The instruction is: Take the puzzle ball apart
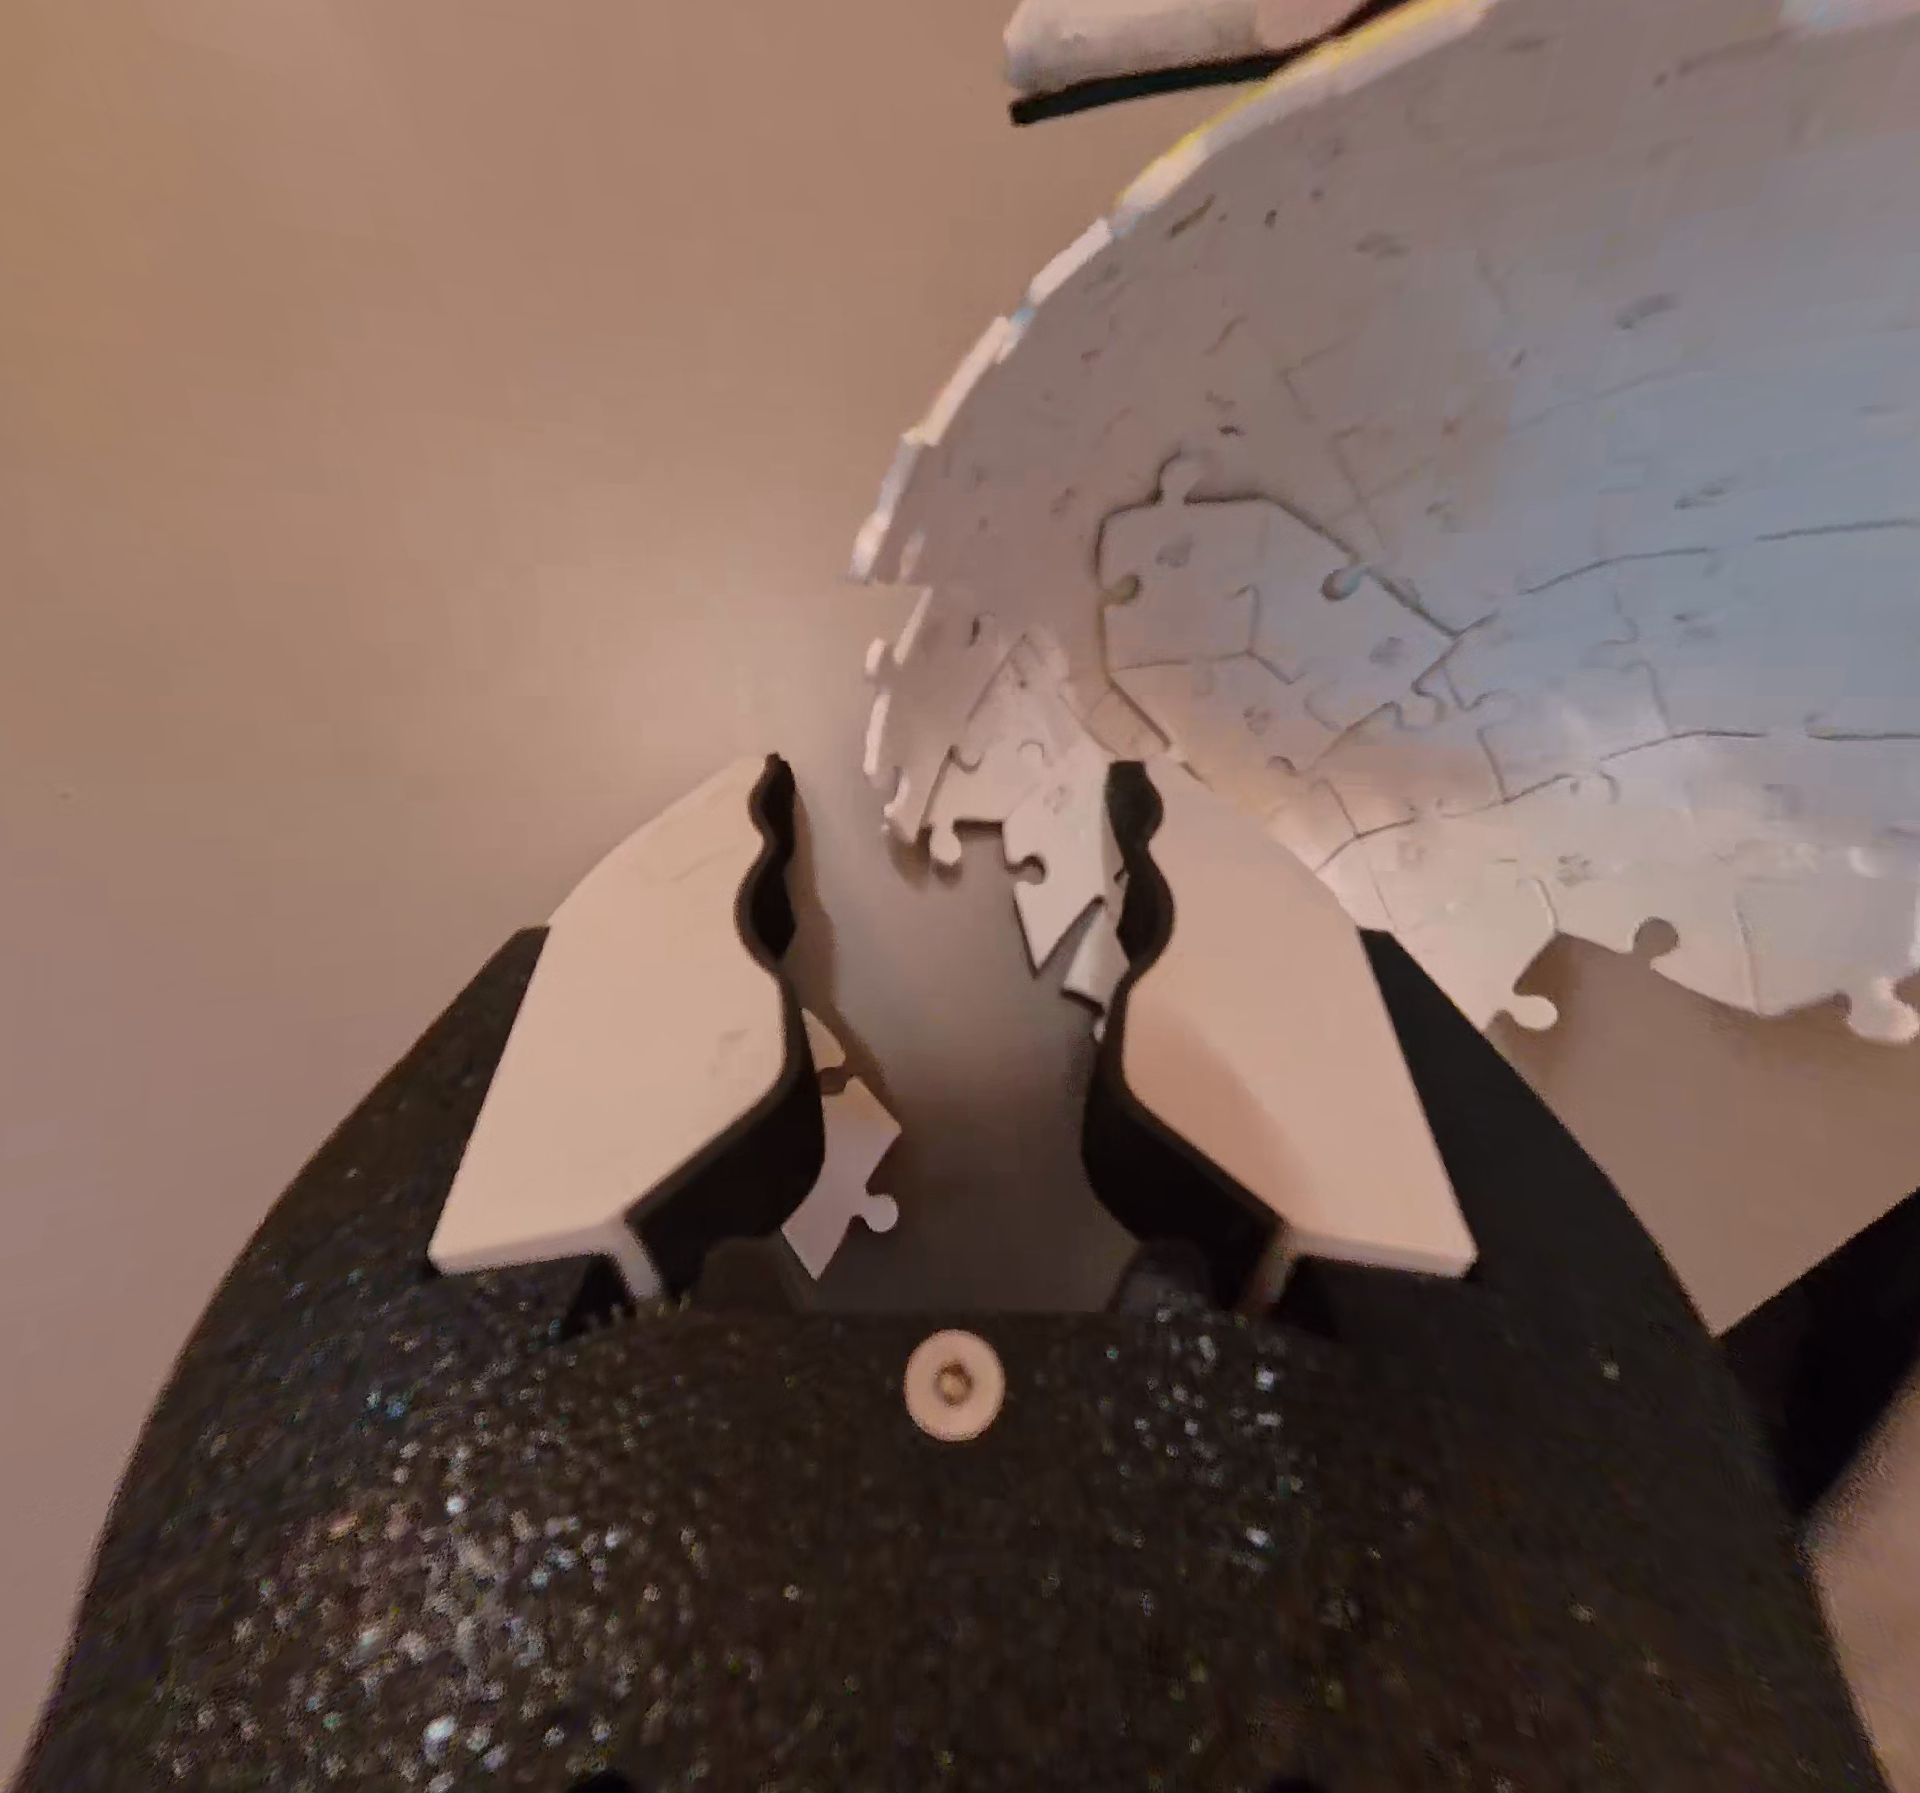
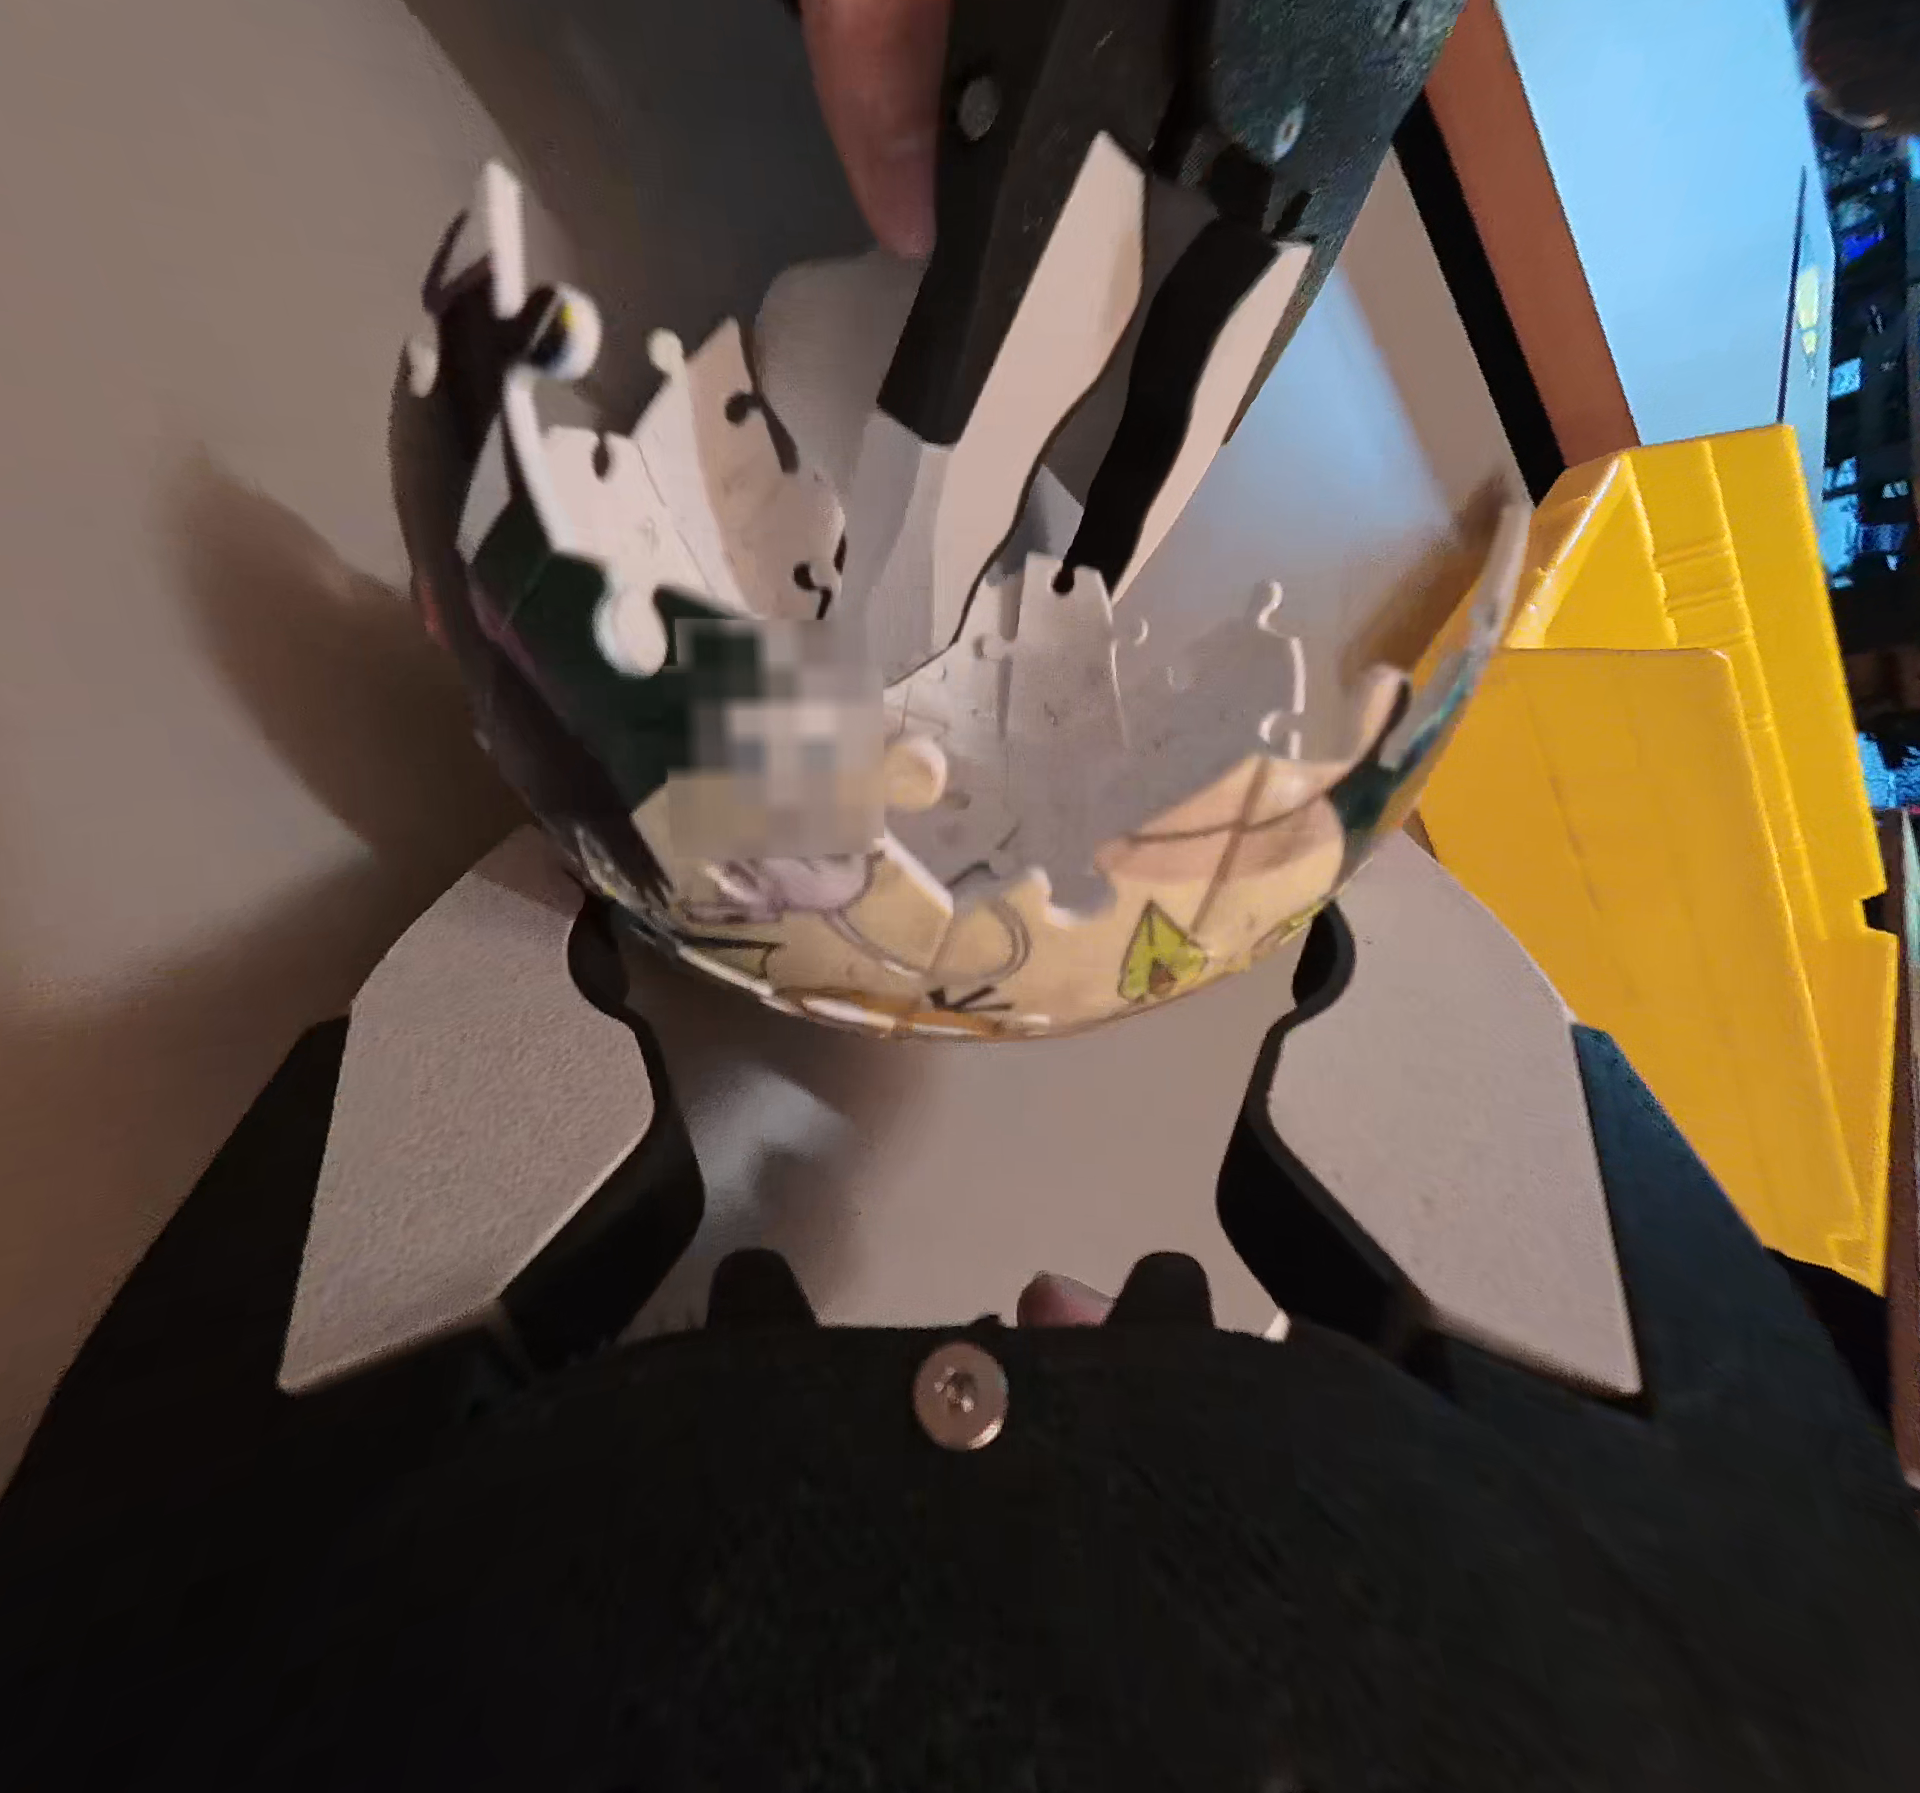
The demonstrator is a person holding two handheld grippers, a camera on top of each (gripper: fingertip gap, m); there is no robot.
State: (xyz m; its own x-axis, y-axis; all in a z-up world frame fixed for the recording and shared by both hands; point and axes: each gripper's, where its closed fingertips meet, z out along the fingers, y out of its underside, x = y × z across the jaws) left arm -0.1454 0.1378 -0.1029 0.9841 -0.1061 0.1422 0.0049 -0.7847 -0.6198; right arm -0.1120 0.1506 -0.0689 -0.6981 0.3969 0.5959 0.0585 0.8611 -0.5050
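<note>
Right wrist view shows the puzzle ball (image 2: 935, 787) already well opened: what remains is a bowl-shaped shell with a ragged, knobbed rim, its plain white inner face showing and printed cartoon colours on the outside. The right gripper (image 2: 961, 922) has its jaws spread wide around the lower part of this shell, the black pads touching its sides, so it appears to be cradling or clamping the shell above the pale table (image 2: 156, 289). From above, the left gripper (image 2: 1008, 538) reaches down into the open bowl, a person's finger (image 2: 883, 81) visible beside its body; its jaws stand a little apart near the rim pieces, and from this view I cannot tell whether they pinch one. Left wrist view makes that clearer: the left gripper's jaws are parted with nothing pinched at the tips, the shell's toothed edge lying just beyond and to the right of them. Loose puzzle pieces (image 1: 1049, 870) lie on the table between and past the tips, and another loose piece (image 1: 847, 1172) sits by the base of the left-hand jaw. A yellow bin (image 2: 1662, 808) stands at the right of the table. By my judgement the job is roughly at its middle: the top is gone, yet many interlocked pieces still form the bowl and remain to be pulled off.
</note>
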